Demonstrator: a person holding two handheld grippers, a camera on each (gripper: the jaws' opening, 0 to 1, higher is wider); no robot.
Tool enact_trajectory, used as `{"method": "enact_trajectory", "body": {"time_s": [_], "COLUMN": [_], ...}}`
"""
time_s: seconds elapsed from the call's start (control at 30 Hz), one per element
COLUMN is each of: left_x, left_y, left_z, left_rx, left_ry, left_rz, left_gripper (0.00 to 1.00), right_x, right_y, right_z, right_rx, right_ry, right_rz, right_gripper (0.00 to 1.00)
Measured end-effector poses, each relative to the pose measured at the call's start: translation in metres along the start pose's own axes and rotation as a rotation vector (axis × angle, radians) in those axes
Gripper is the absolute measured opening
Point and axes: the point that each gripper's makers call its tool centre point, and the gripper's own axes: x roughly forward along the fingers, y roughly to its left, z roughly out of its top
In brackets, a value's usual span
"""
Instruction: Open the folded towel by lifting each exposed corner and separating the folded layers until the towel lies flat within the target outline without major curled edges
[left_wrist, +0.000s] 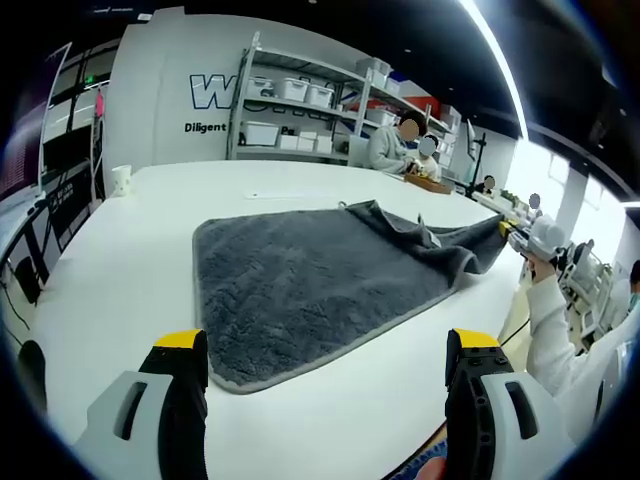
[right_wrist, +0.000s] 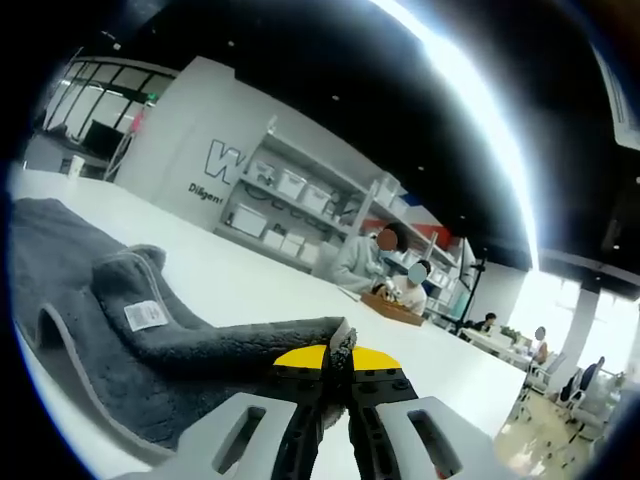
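**Right gripper stretches towel corner across table**

A grey towel lies partly unfolded on the white table, its far corner pinched between the closed right gripper. The left gripper, jaws apart and empty, hovers just short of the near hem.

Count, both views:

Towel — 1, grey, on the white table; 1 white label sewn on it.

Grippers — 2. Left gripper: 2 jaws with yellow tips, spread wide. Right gripper: 2 yellow-tipped jaws pressed together on a towel corner.

Cup at the far table edge: 1, white.

Shelving rack against the back wall: 1, several white bins on it; exact bin number not readable.

People seated at the far end of the table: 2. More people farther back by the windows, too small to count reliably.
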Motion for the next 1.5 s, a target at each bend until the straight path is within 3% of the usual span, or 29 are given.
{"method": "enact_trajectory", "body": {"time_s": [0.93,1.5], "left_x": [0.005,0.015], "left_y": [-0.003,-0.002], "left_z": [-0.002,-0.003], "left_rx": [0.0,-0.009], "left_ry": [0.013,0.037], "left_rz": [-0.009,-0.015], "left_gripper": [0.98,0.98], "right_x": [0.004,0.032], "right_y": [-0.043,-0.05], "right_z": [-0.026,-0.075], "right_rx": [0.03,-0.02], "right_ry": [0.047,0.117], "right_rz": [-0.136,-0.105], "right_gripper": [0.0,0.0]}}
